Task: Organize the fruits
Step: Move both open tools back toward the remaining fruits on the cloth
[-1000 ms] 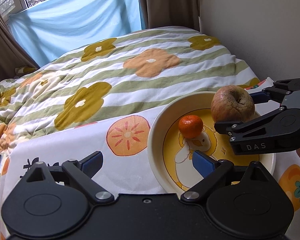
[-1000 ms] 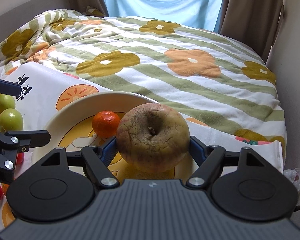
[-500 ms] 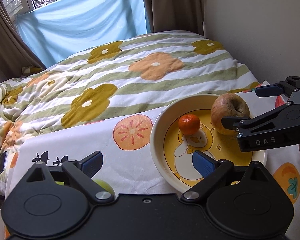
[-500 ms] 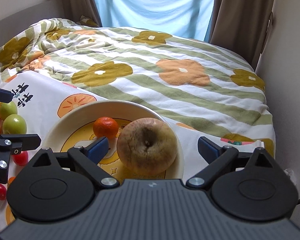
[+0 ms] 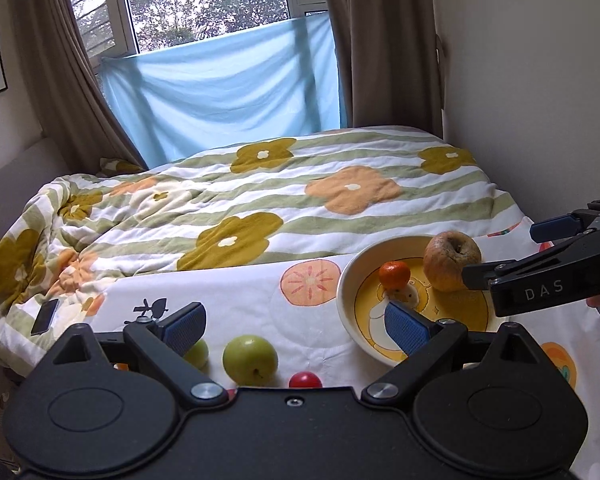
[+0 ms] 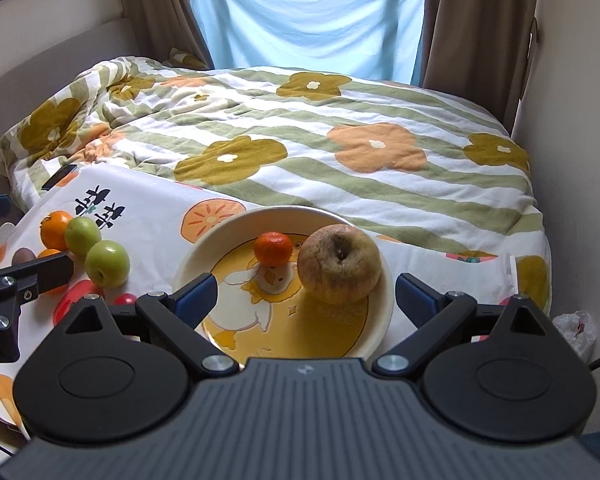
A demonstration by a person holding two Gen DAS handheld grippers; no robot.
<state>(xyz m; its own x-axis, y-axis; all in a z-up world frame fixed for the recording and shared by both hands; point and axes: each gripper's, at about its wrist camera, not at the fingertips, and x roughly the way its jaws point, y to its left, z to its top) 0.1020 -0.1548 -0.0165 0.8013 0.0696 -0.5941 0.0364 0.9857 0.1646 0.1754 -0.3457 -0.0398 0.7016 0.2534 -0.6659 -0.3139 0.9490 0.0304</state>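
A cream plate (image 6: 204,244) (image 5: 346,280) with a duck print holds a large brownish apple (image 6: 340,264) (image 5: 452,260) and a small mandarin (image 6: 273,248) (image 5: 395,274). My right gripper (image 6: 306,294) is open and empty, just short of the apple; it also shows in the left wrist view (image 5: 512,252). My left gripper (image 5: 296,322) is open and empty above loose fruit: green apples (image 5: 251,360) (image 6: 107,263), a red tomato (image 5: 305,380) and oranges (image 6: 54,229) left of the plate.
The fruit lies on a white cloth with persimmon prints (image 5: 310,282). Behind it is a bed with a flowered striped quilt (image 6: 300,128). A dark phone (image 5: 45,316) lies on the quilt at left. A wall (image 5: 540,80) runs close on the right.
My right gripper opened, let go of the brownish apple on the plate and drew back. My left gripper pulled back and up, bringing the loose fruit into view.
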